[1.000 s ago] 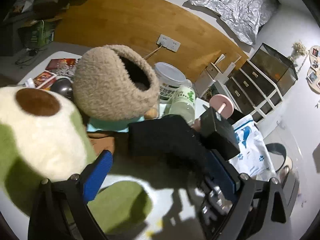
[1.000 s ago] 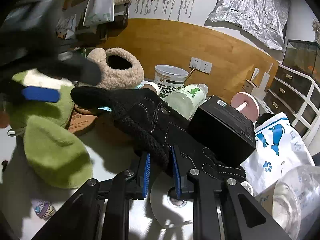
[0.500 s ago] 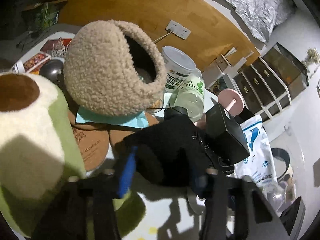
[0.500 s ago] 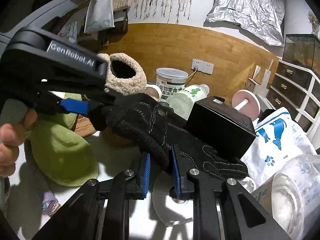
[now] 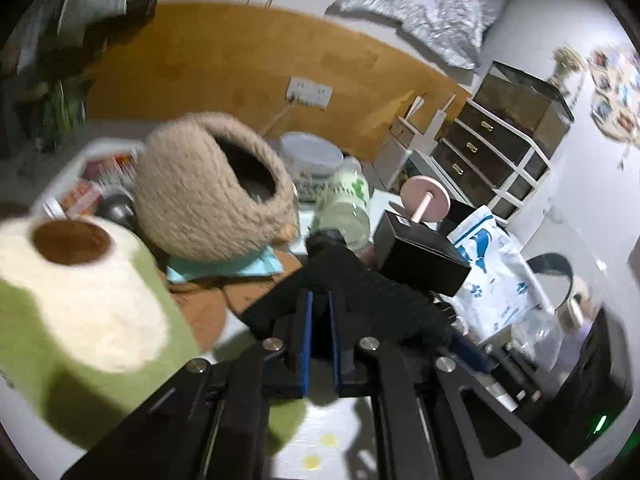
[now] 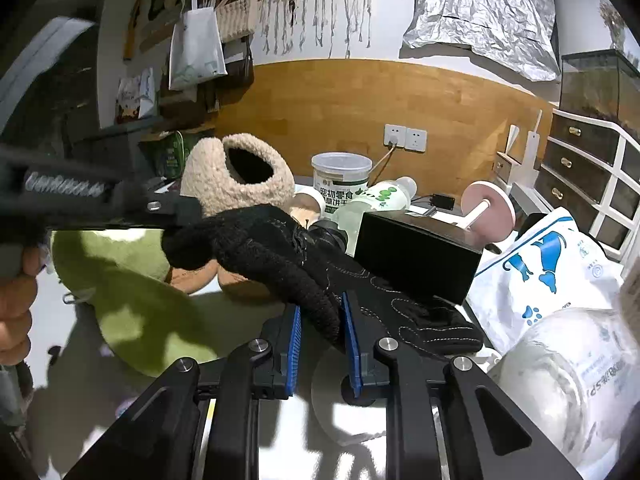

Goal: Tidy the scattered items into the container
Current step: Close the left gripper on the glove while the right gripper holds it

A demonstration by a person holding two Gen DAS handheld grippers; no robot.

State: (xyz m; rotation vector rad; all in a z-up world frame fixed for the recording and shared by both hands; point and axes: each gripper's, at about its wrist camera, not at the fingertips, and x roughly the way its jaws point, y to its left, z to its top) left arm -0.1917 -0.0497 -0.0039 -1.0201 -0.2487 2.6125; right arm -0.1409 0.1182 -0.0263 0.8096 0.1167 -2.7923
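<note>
A black knitted glove (image 6: 276, 252) is held between both grippers above the cluttered table. My right gripper (image 6: 320, 322) is shut on its lower part, near the stitched fingers. My left gripper (image 5: 319, 316) is shut on the glove's other end (image 5: 352, 280); in the right wrist view it reaches in from the left (image 6: 176, 216). The beige fleece basket (image 5: 212, 192) sits just behind the glove with its dark opening facing up and right; it also shows in the right wrist view (image 6: 240, 176).
A green and cream plush (image 5: 76, 304) lies at left. A black box (image 6: 416, 256), a green-labelled bottle (image 6: 376, 196), a white tub (image 6: 340, 176), a pink spool (image 6: 486, 208), a white pet-print bag (image 6: 548, 280), a disc (image 6: 340, 400) and a clear jar (image 6: 568, 384) crowd the right.
My left gripper has moved in from the left and shut on the free end of the glove. The glove has lifted slightly; my right gripper keeps its hold.
</note>
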